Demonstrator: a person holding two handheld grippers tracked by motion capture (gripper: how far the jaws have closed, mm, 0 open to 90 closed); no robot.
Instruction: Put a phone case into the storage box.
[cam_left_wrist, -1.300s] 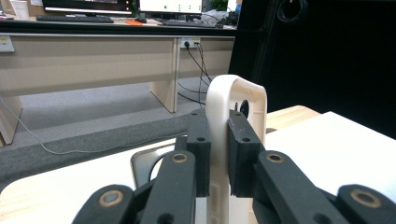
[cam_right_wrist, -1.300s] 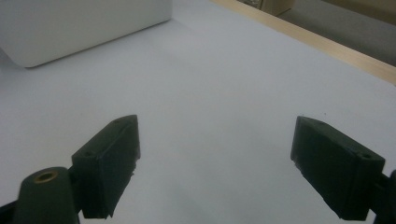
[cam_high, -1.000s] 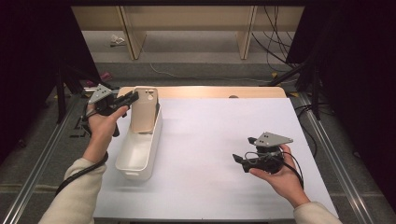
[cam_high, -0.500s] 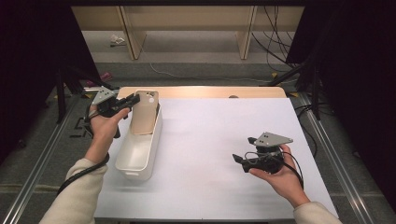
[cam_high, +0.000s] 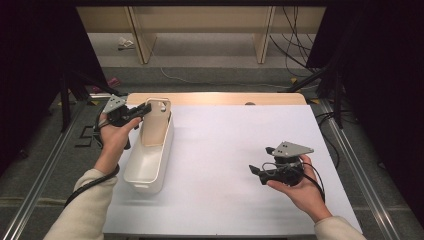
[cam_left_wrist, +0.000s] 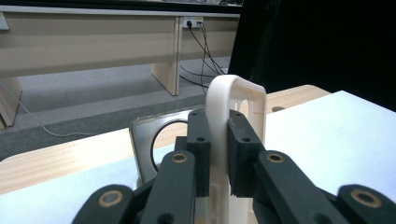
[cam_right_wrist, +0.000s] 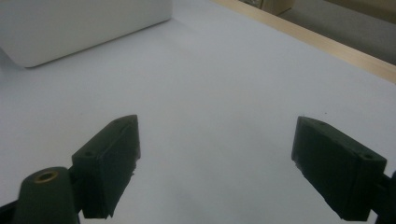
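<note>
Gripping the handle at the far end of a white bin, the left claw holds it lengthwise along the table's left edge; the right claw gapes empty, well apart.

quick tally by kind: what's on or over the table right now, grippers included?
Handheld grippers: 2, left gripper shut on the handle, right gripper open over the white table
White bins: 1, bin
Cream handles: 1, handle, upright at the bin's far end
Total: 4
</note>
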